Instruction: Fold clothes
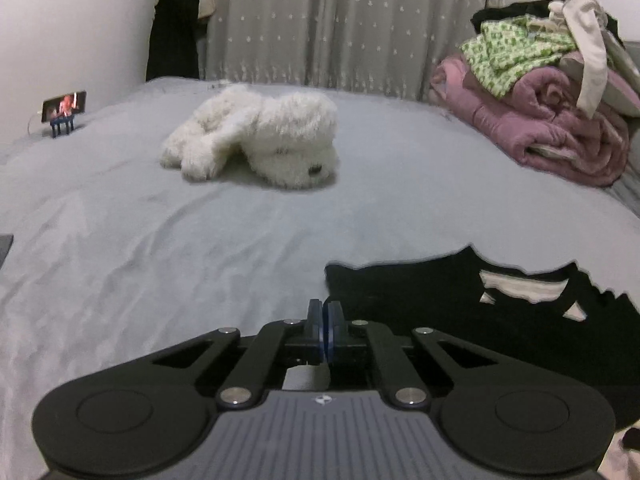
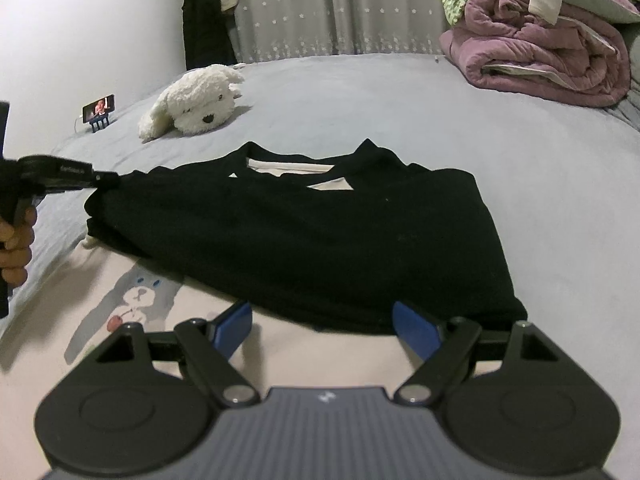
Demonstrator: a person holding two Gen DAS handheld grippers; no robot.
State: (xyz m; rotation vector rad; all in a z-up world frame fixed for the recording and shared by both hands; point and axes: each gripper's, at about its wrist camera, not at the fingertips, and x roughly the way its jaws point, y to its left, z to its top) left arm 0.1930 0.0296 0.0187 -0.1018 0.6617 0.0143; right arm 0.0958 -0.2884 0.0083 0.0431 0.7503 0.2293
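We see the black garment lying partly folded at the bed's middle. Our left gripper pinches its nine o'clock corner; our right gripper waits spread at six o'clock. Final folds remain, we judge.

Home bedroom, grey-sheeted bed, starred curtain, plush dog
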